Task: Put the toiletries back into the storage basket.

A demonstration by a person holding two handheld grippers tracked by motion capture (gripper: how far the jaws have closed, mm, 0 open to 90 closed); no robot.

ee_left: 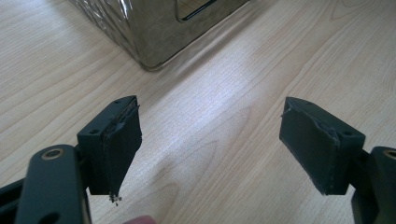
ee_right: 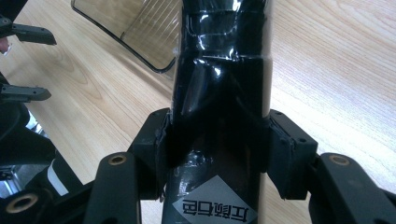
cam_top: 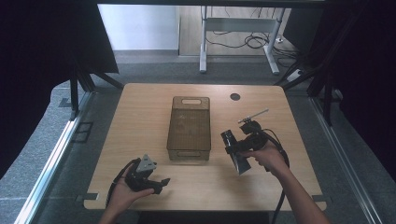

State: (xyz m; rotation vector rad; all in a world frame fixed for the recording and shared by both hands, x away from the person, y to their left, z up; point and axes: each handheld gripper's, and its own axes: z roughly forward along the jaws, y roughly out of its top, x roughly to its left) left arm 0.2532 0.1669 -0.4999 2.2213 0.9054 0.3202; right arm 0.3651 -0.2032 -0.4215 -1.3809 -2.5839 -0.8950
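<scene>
The right gripper [cam_top: 233, 151] is clamped on a flat black packet [ee_right: 219, 107] with a grey label, its pads pressing the packet's two sides, and holds it above the wooden table [cam_top: 140, 121] just to the right of the near end of a clear brown plastic bin [cam_top: 189, 128]. The bin stands lengthwise at the middle of the table. The left gripper [cam_top: 159, 184] rests at the near left edge in the person's hand, its jaws spread wide with nothing between them, aimed toward the bin's near corner.
</scene>
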